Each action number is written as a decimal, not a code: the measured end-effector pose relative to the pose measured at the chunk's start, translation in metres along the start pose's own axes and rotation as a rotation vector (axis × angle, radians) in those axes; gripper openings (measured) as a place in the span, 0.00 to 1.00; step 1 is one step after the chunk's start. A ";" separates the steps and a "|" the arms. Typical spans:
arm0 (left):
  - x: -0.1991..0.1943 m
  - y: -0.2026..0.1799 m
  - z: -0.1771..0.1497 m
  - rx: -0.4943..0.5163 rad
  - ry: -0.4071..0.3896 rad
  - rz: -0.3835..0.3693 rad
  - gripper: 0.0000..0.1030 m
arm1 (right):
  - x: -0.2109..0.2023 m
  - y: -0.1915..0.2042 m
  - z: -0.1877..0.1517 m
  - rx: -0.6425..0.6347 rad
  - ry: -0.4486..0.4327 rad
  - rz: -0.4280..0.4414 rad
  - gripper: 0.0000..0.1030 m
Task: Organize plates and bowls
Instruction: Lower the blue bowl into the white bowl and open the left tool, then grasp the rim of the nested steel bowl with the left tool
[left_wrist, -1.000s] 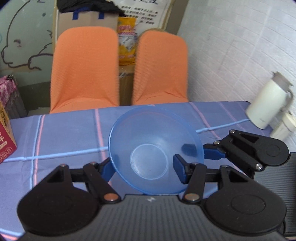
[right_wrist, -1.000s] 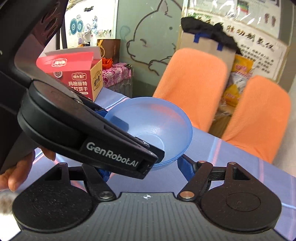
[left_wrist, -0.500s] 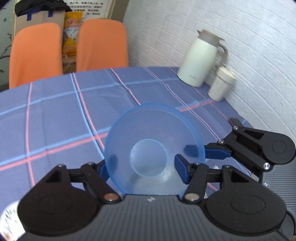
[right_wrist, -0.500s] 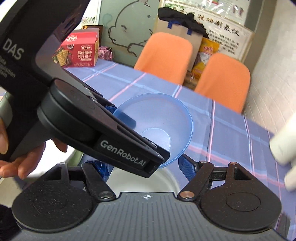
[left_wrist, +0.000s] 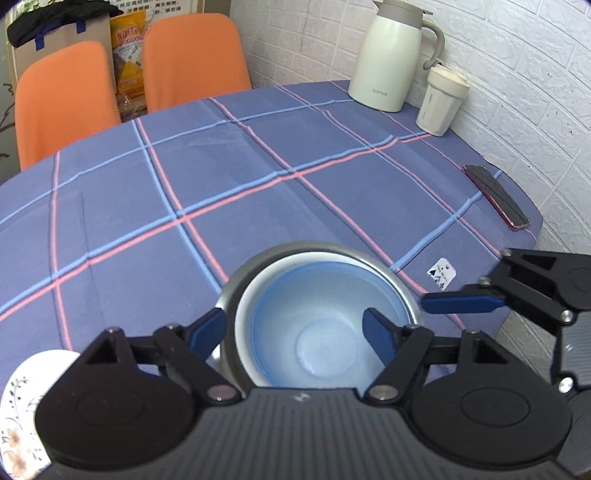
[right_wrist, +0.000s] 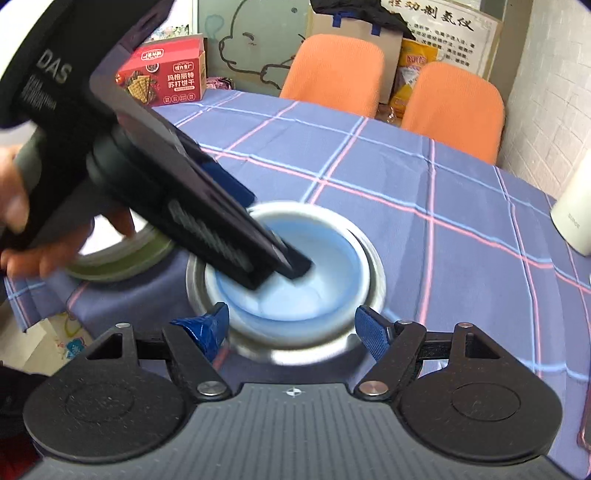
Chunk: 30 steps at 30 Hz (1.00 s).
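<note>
A translucent blue bowl (left_wrist: 321, 332) (right_wrist: 295, 291) sits nested in a white bowl (left_wrist: 245, 314), which sits in a steel bowl (left_wrist: 236, 280) (right_wrist: 373, 273) on the blue checked tablecloth. My left gripper (left_wrist: 293, 328) is open. Its left finger is outside the steel rim and its right finger is inside the blue bowl. In the right wrist view the left gripper (right_wrist: 291, 266) dips into the bowl, blurred. My right gripper (right_wrist: 291, 328) is open just in front of the stack. One of its fingers (left_wrist: 461, 301) points at the steel rim.
A flowered white plate (left_wrist: 22, 406) lies at the near left. A green-rimmed dish (right_wrist: 122, 258) sits under the person's hand (right_wrist: 22, 229). A thermos (left_wrist: 388, 55), cup (left_wrist: 441, 99) and phone (left_wrist: 495, 195) line the right edge. A cracker box (right_wrist: 166, 74) stands far left, with orange chairs (left_wrist: 192, 59) behind.
The blue bowl was up in the air in my left gripper. It has come down into the white bowl, and the left fingers have spread slightly wider. The right gripper followed alongside.
</note>
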<state>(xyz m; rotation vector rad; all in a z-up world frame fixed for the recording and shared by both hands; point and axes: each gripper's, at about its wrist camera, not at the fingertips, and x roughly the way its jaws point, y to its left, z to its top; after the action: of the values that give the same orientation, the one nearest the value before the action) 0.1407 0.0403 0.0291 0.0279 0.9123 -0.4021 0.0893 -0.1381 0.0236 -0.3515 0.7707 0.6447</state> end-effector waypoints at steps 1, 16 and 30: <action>-0.004 0.003 0.000 -0.005 -0.009 0.001 0.73 | -0.003 -0.001 -0.003 0.001 0.000 -0.001 0.60; -0.038 0.007 -0.015 -0.143 -0.181 0.035 0.75 | -0.023 0.003 -0.045 0.156 -0.165 -0.022 0.61; -0.020 0.014 -0.014 -0.173 -0.185 0.139 0.75 | -0.002 -0.010 -0.042 0.309 -0.242 -0.143 0.61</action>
<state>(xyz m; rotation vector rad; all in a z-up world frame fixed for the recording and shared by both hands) 0.1239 0.0628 0.0341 -0.1029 0.7548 -0.1916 0.0722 -0.1681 -0.0024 -0.0424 0.5952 0.4157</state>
